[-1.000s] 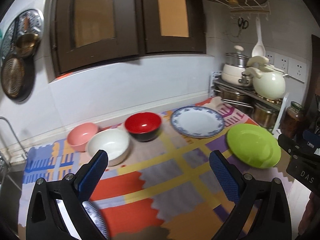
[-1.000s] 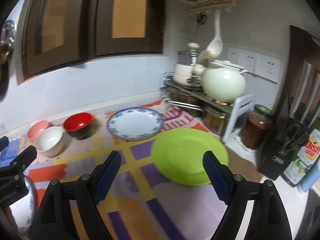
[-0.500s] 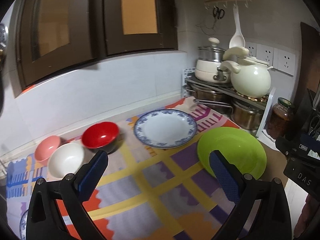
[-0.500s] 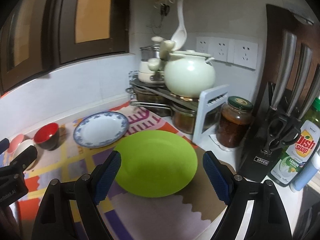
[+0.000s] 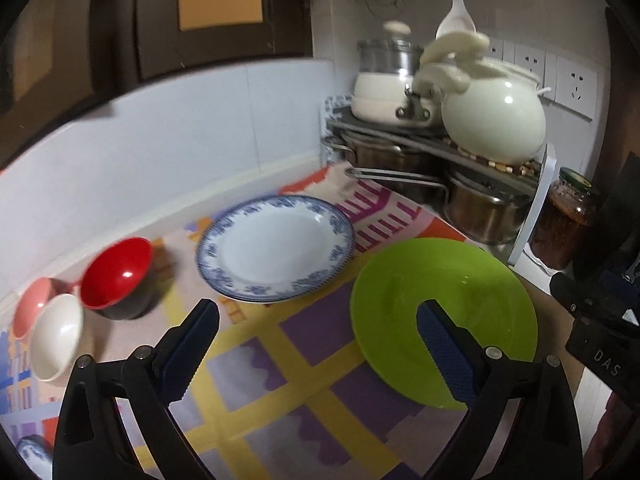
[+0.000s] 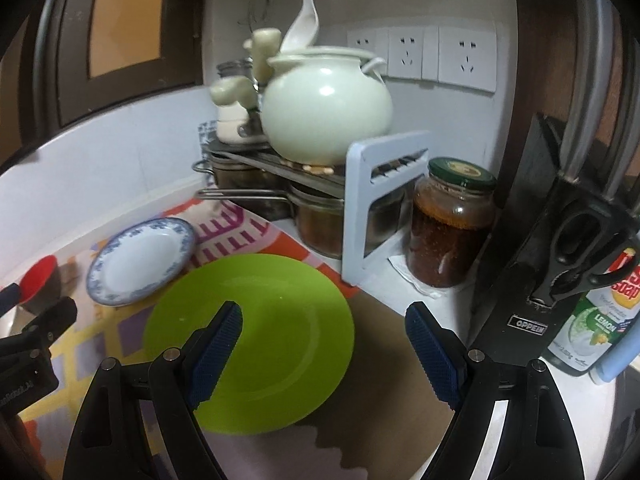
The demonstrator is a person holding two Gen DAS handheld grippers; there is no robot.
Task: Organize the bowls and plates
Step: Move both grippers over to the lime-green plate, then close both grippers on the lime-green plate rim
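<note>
A lime-green plate (image 5: 452, 304) (image 6: 272, 332) lies on the patterned mat at the right. Behind it to the left sits a white plate with a blue rim (image 5: 276, 246) (image 6: 138, 258). Further left stand a red bowl (image 5: 116, 274) (image 6: 38, 280), a white bowl (image 5: 56, 338) and a pink bowl (image 5: 32, 304). My left gripper (image 5: 318, 342) is open and empty, hovering above the mat between the two plates. My right gripper (image 6: 324, 338) is open and empty too, over the green plate's right half. Another blue-rimmed plate's edge (image 5: 34, 454) shows at the bottom left.
A corner rack (image 6: 384, 168) holds a pale green pot (image 6: 326, 108), a white pot (image 5: 384, 94) and steel pots beneath. A jar of dark preserve (image 6: 450, 224), a black knife block (image 6: 532, 272) and a dish soap bottle (image 6: 596, 316) stand to the right.
Both grippers have swung to the right and dropped lower. The green plate now sits large and close in both views, and the bowls have slid off to the left.
</note>
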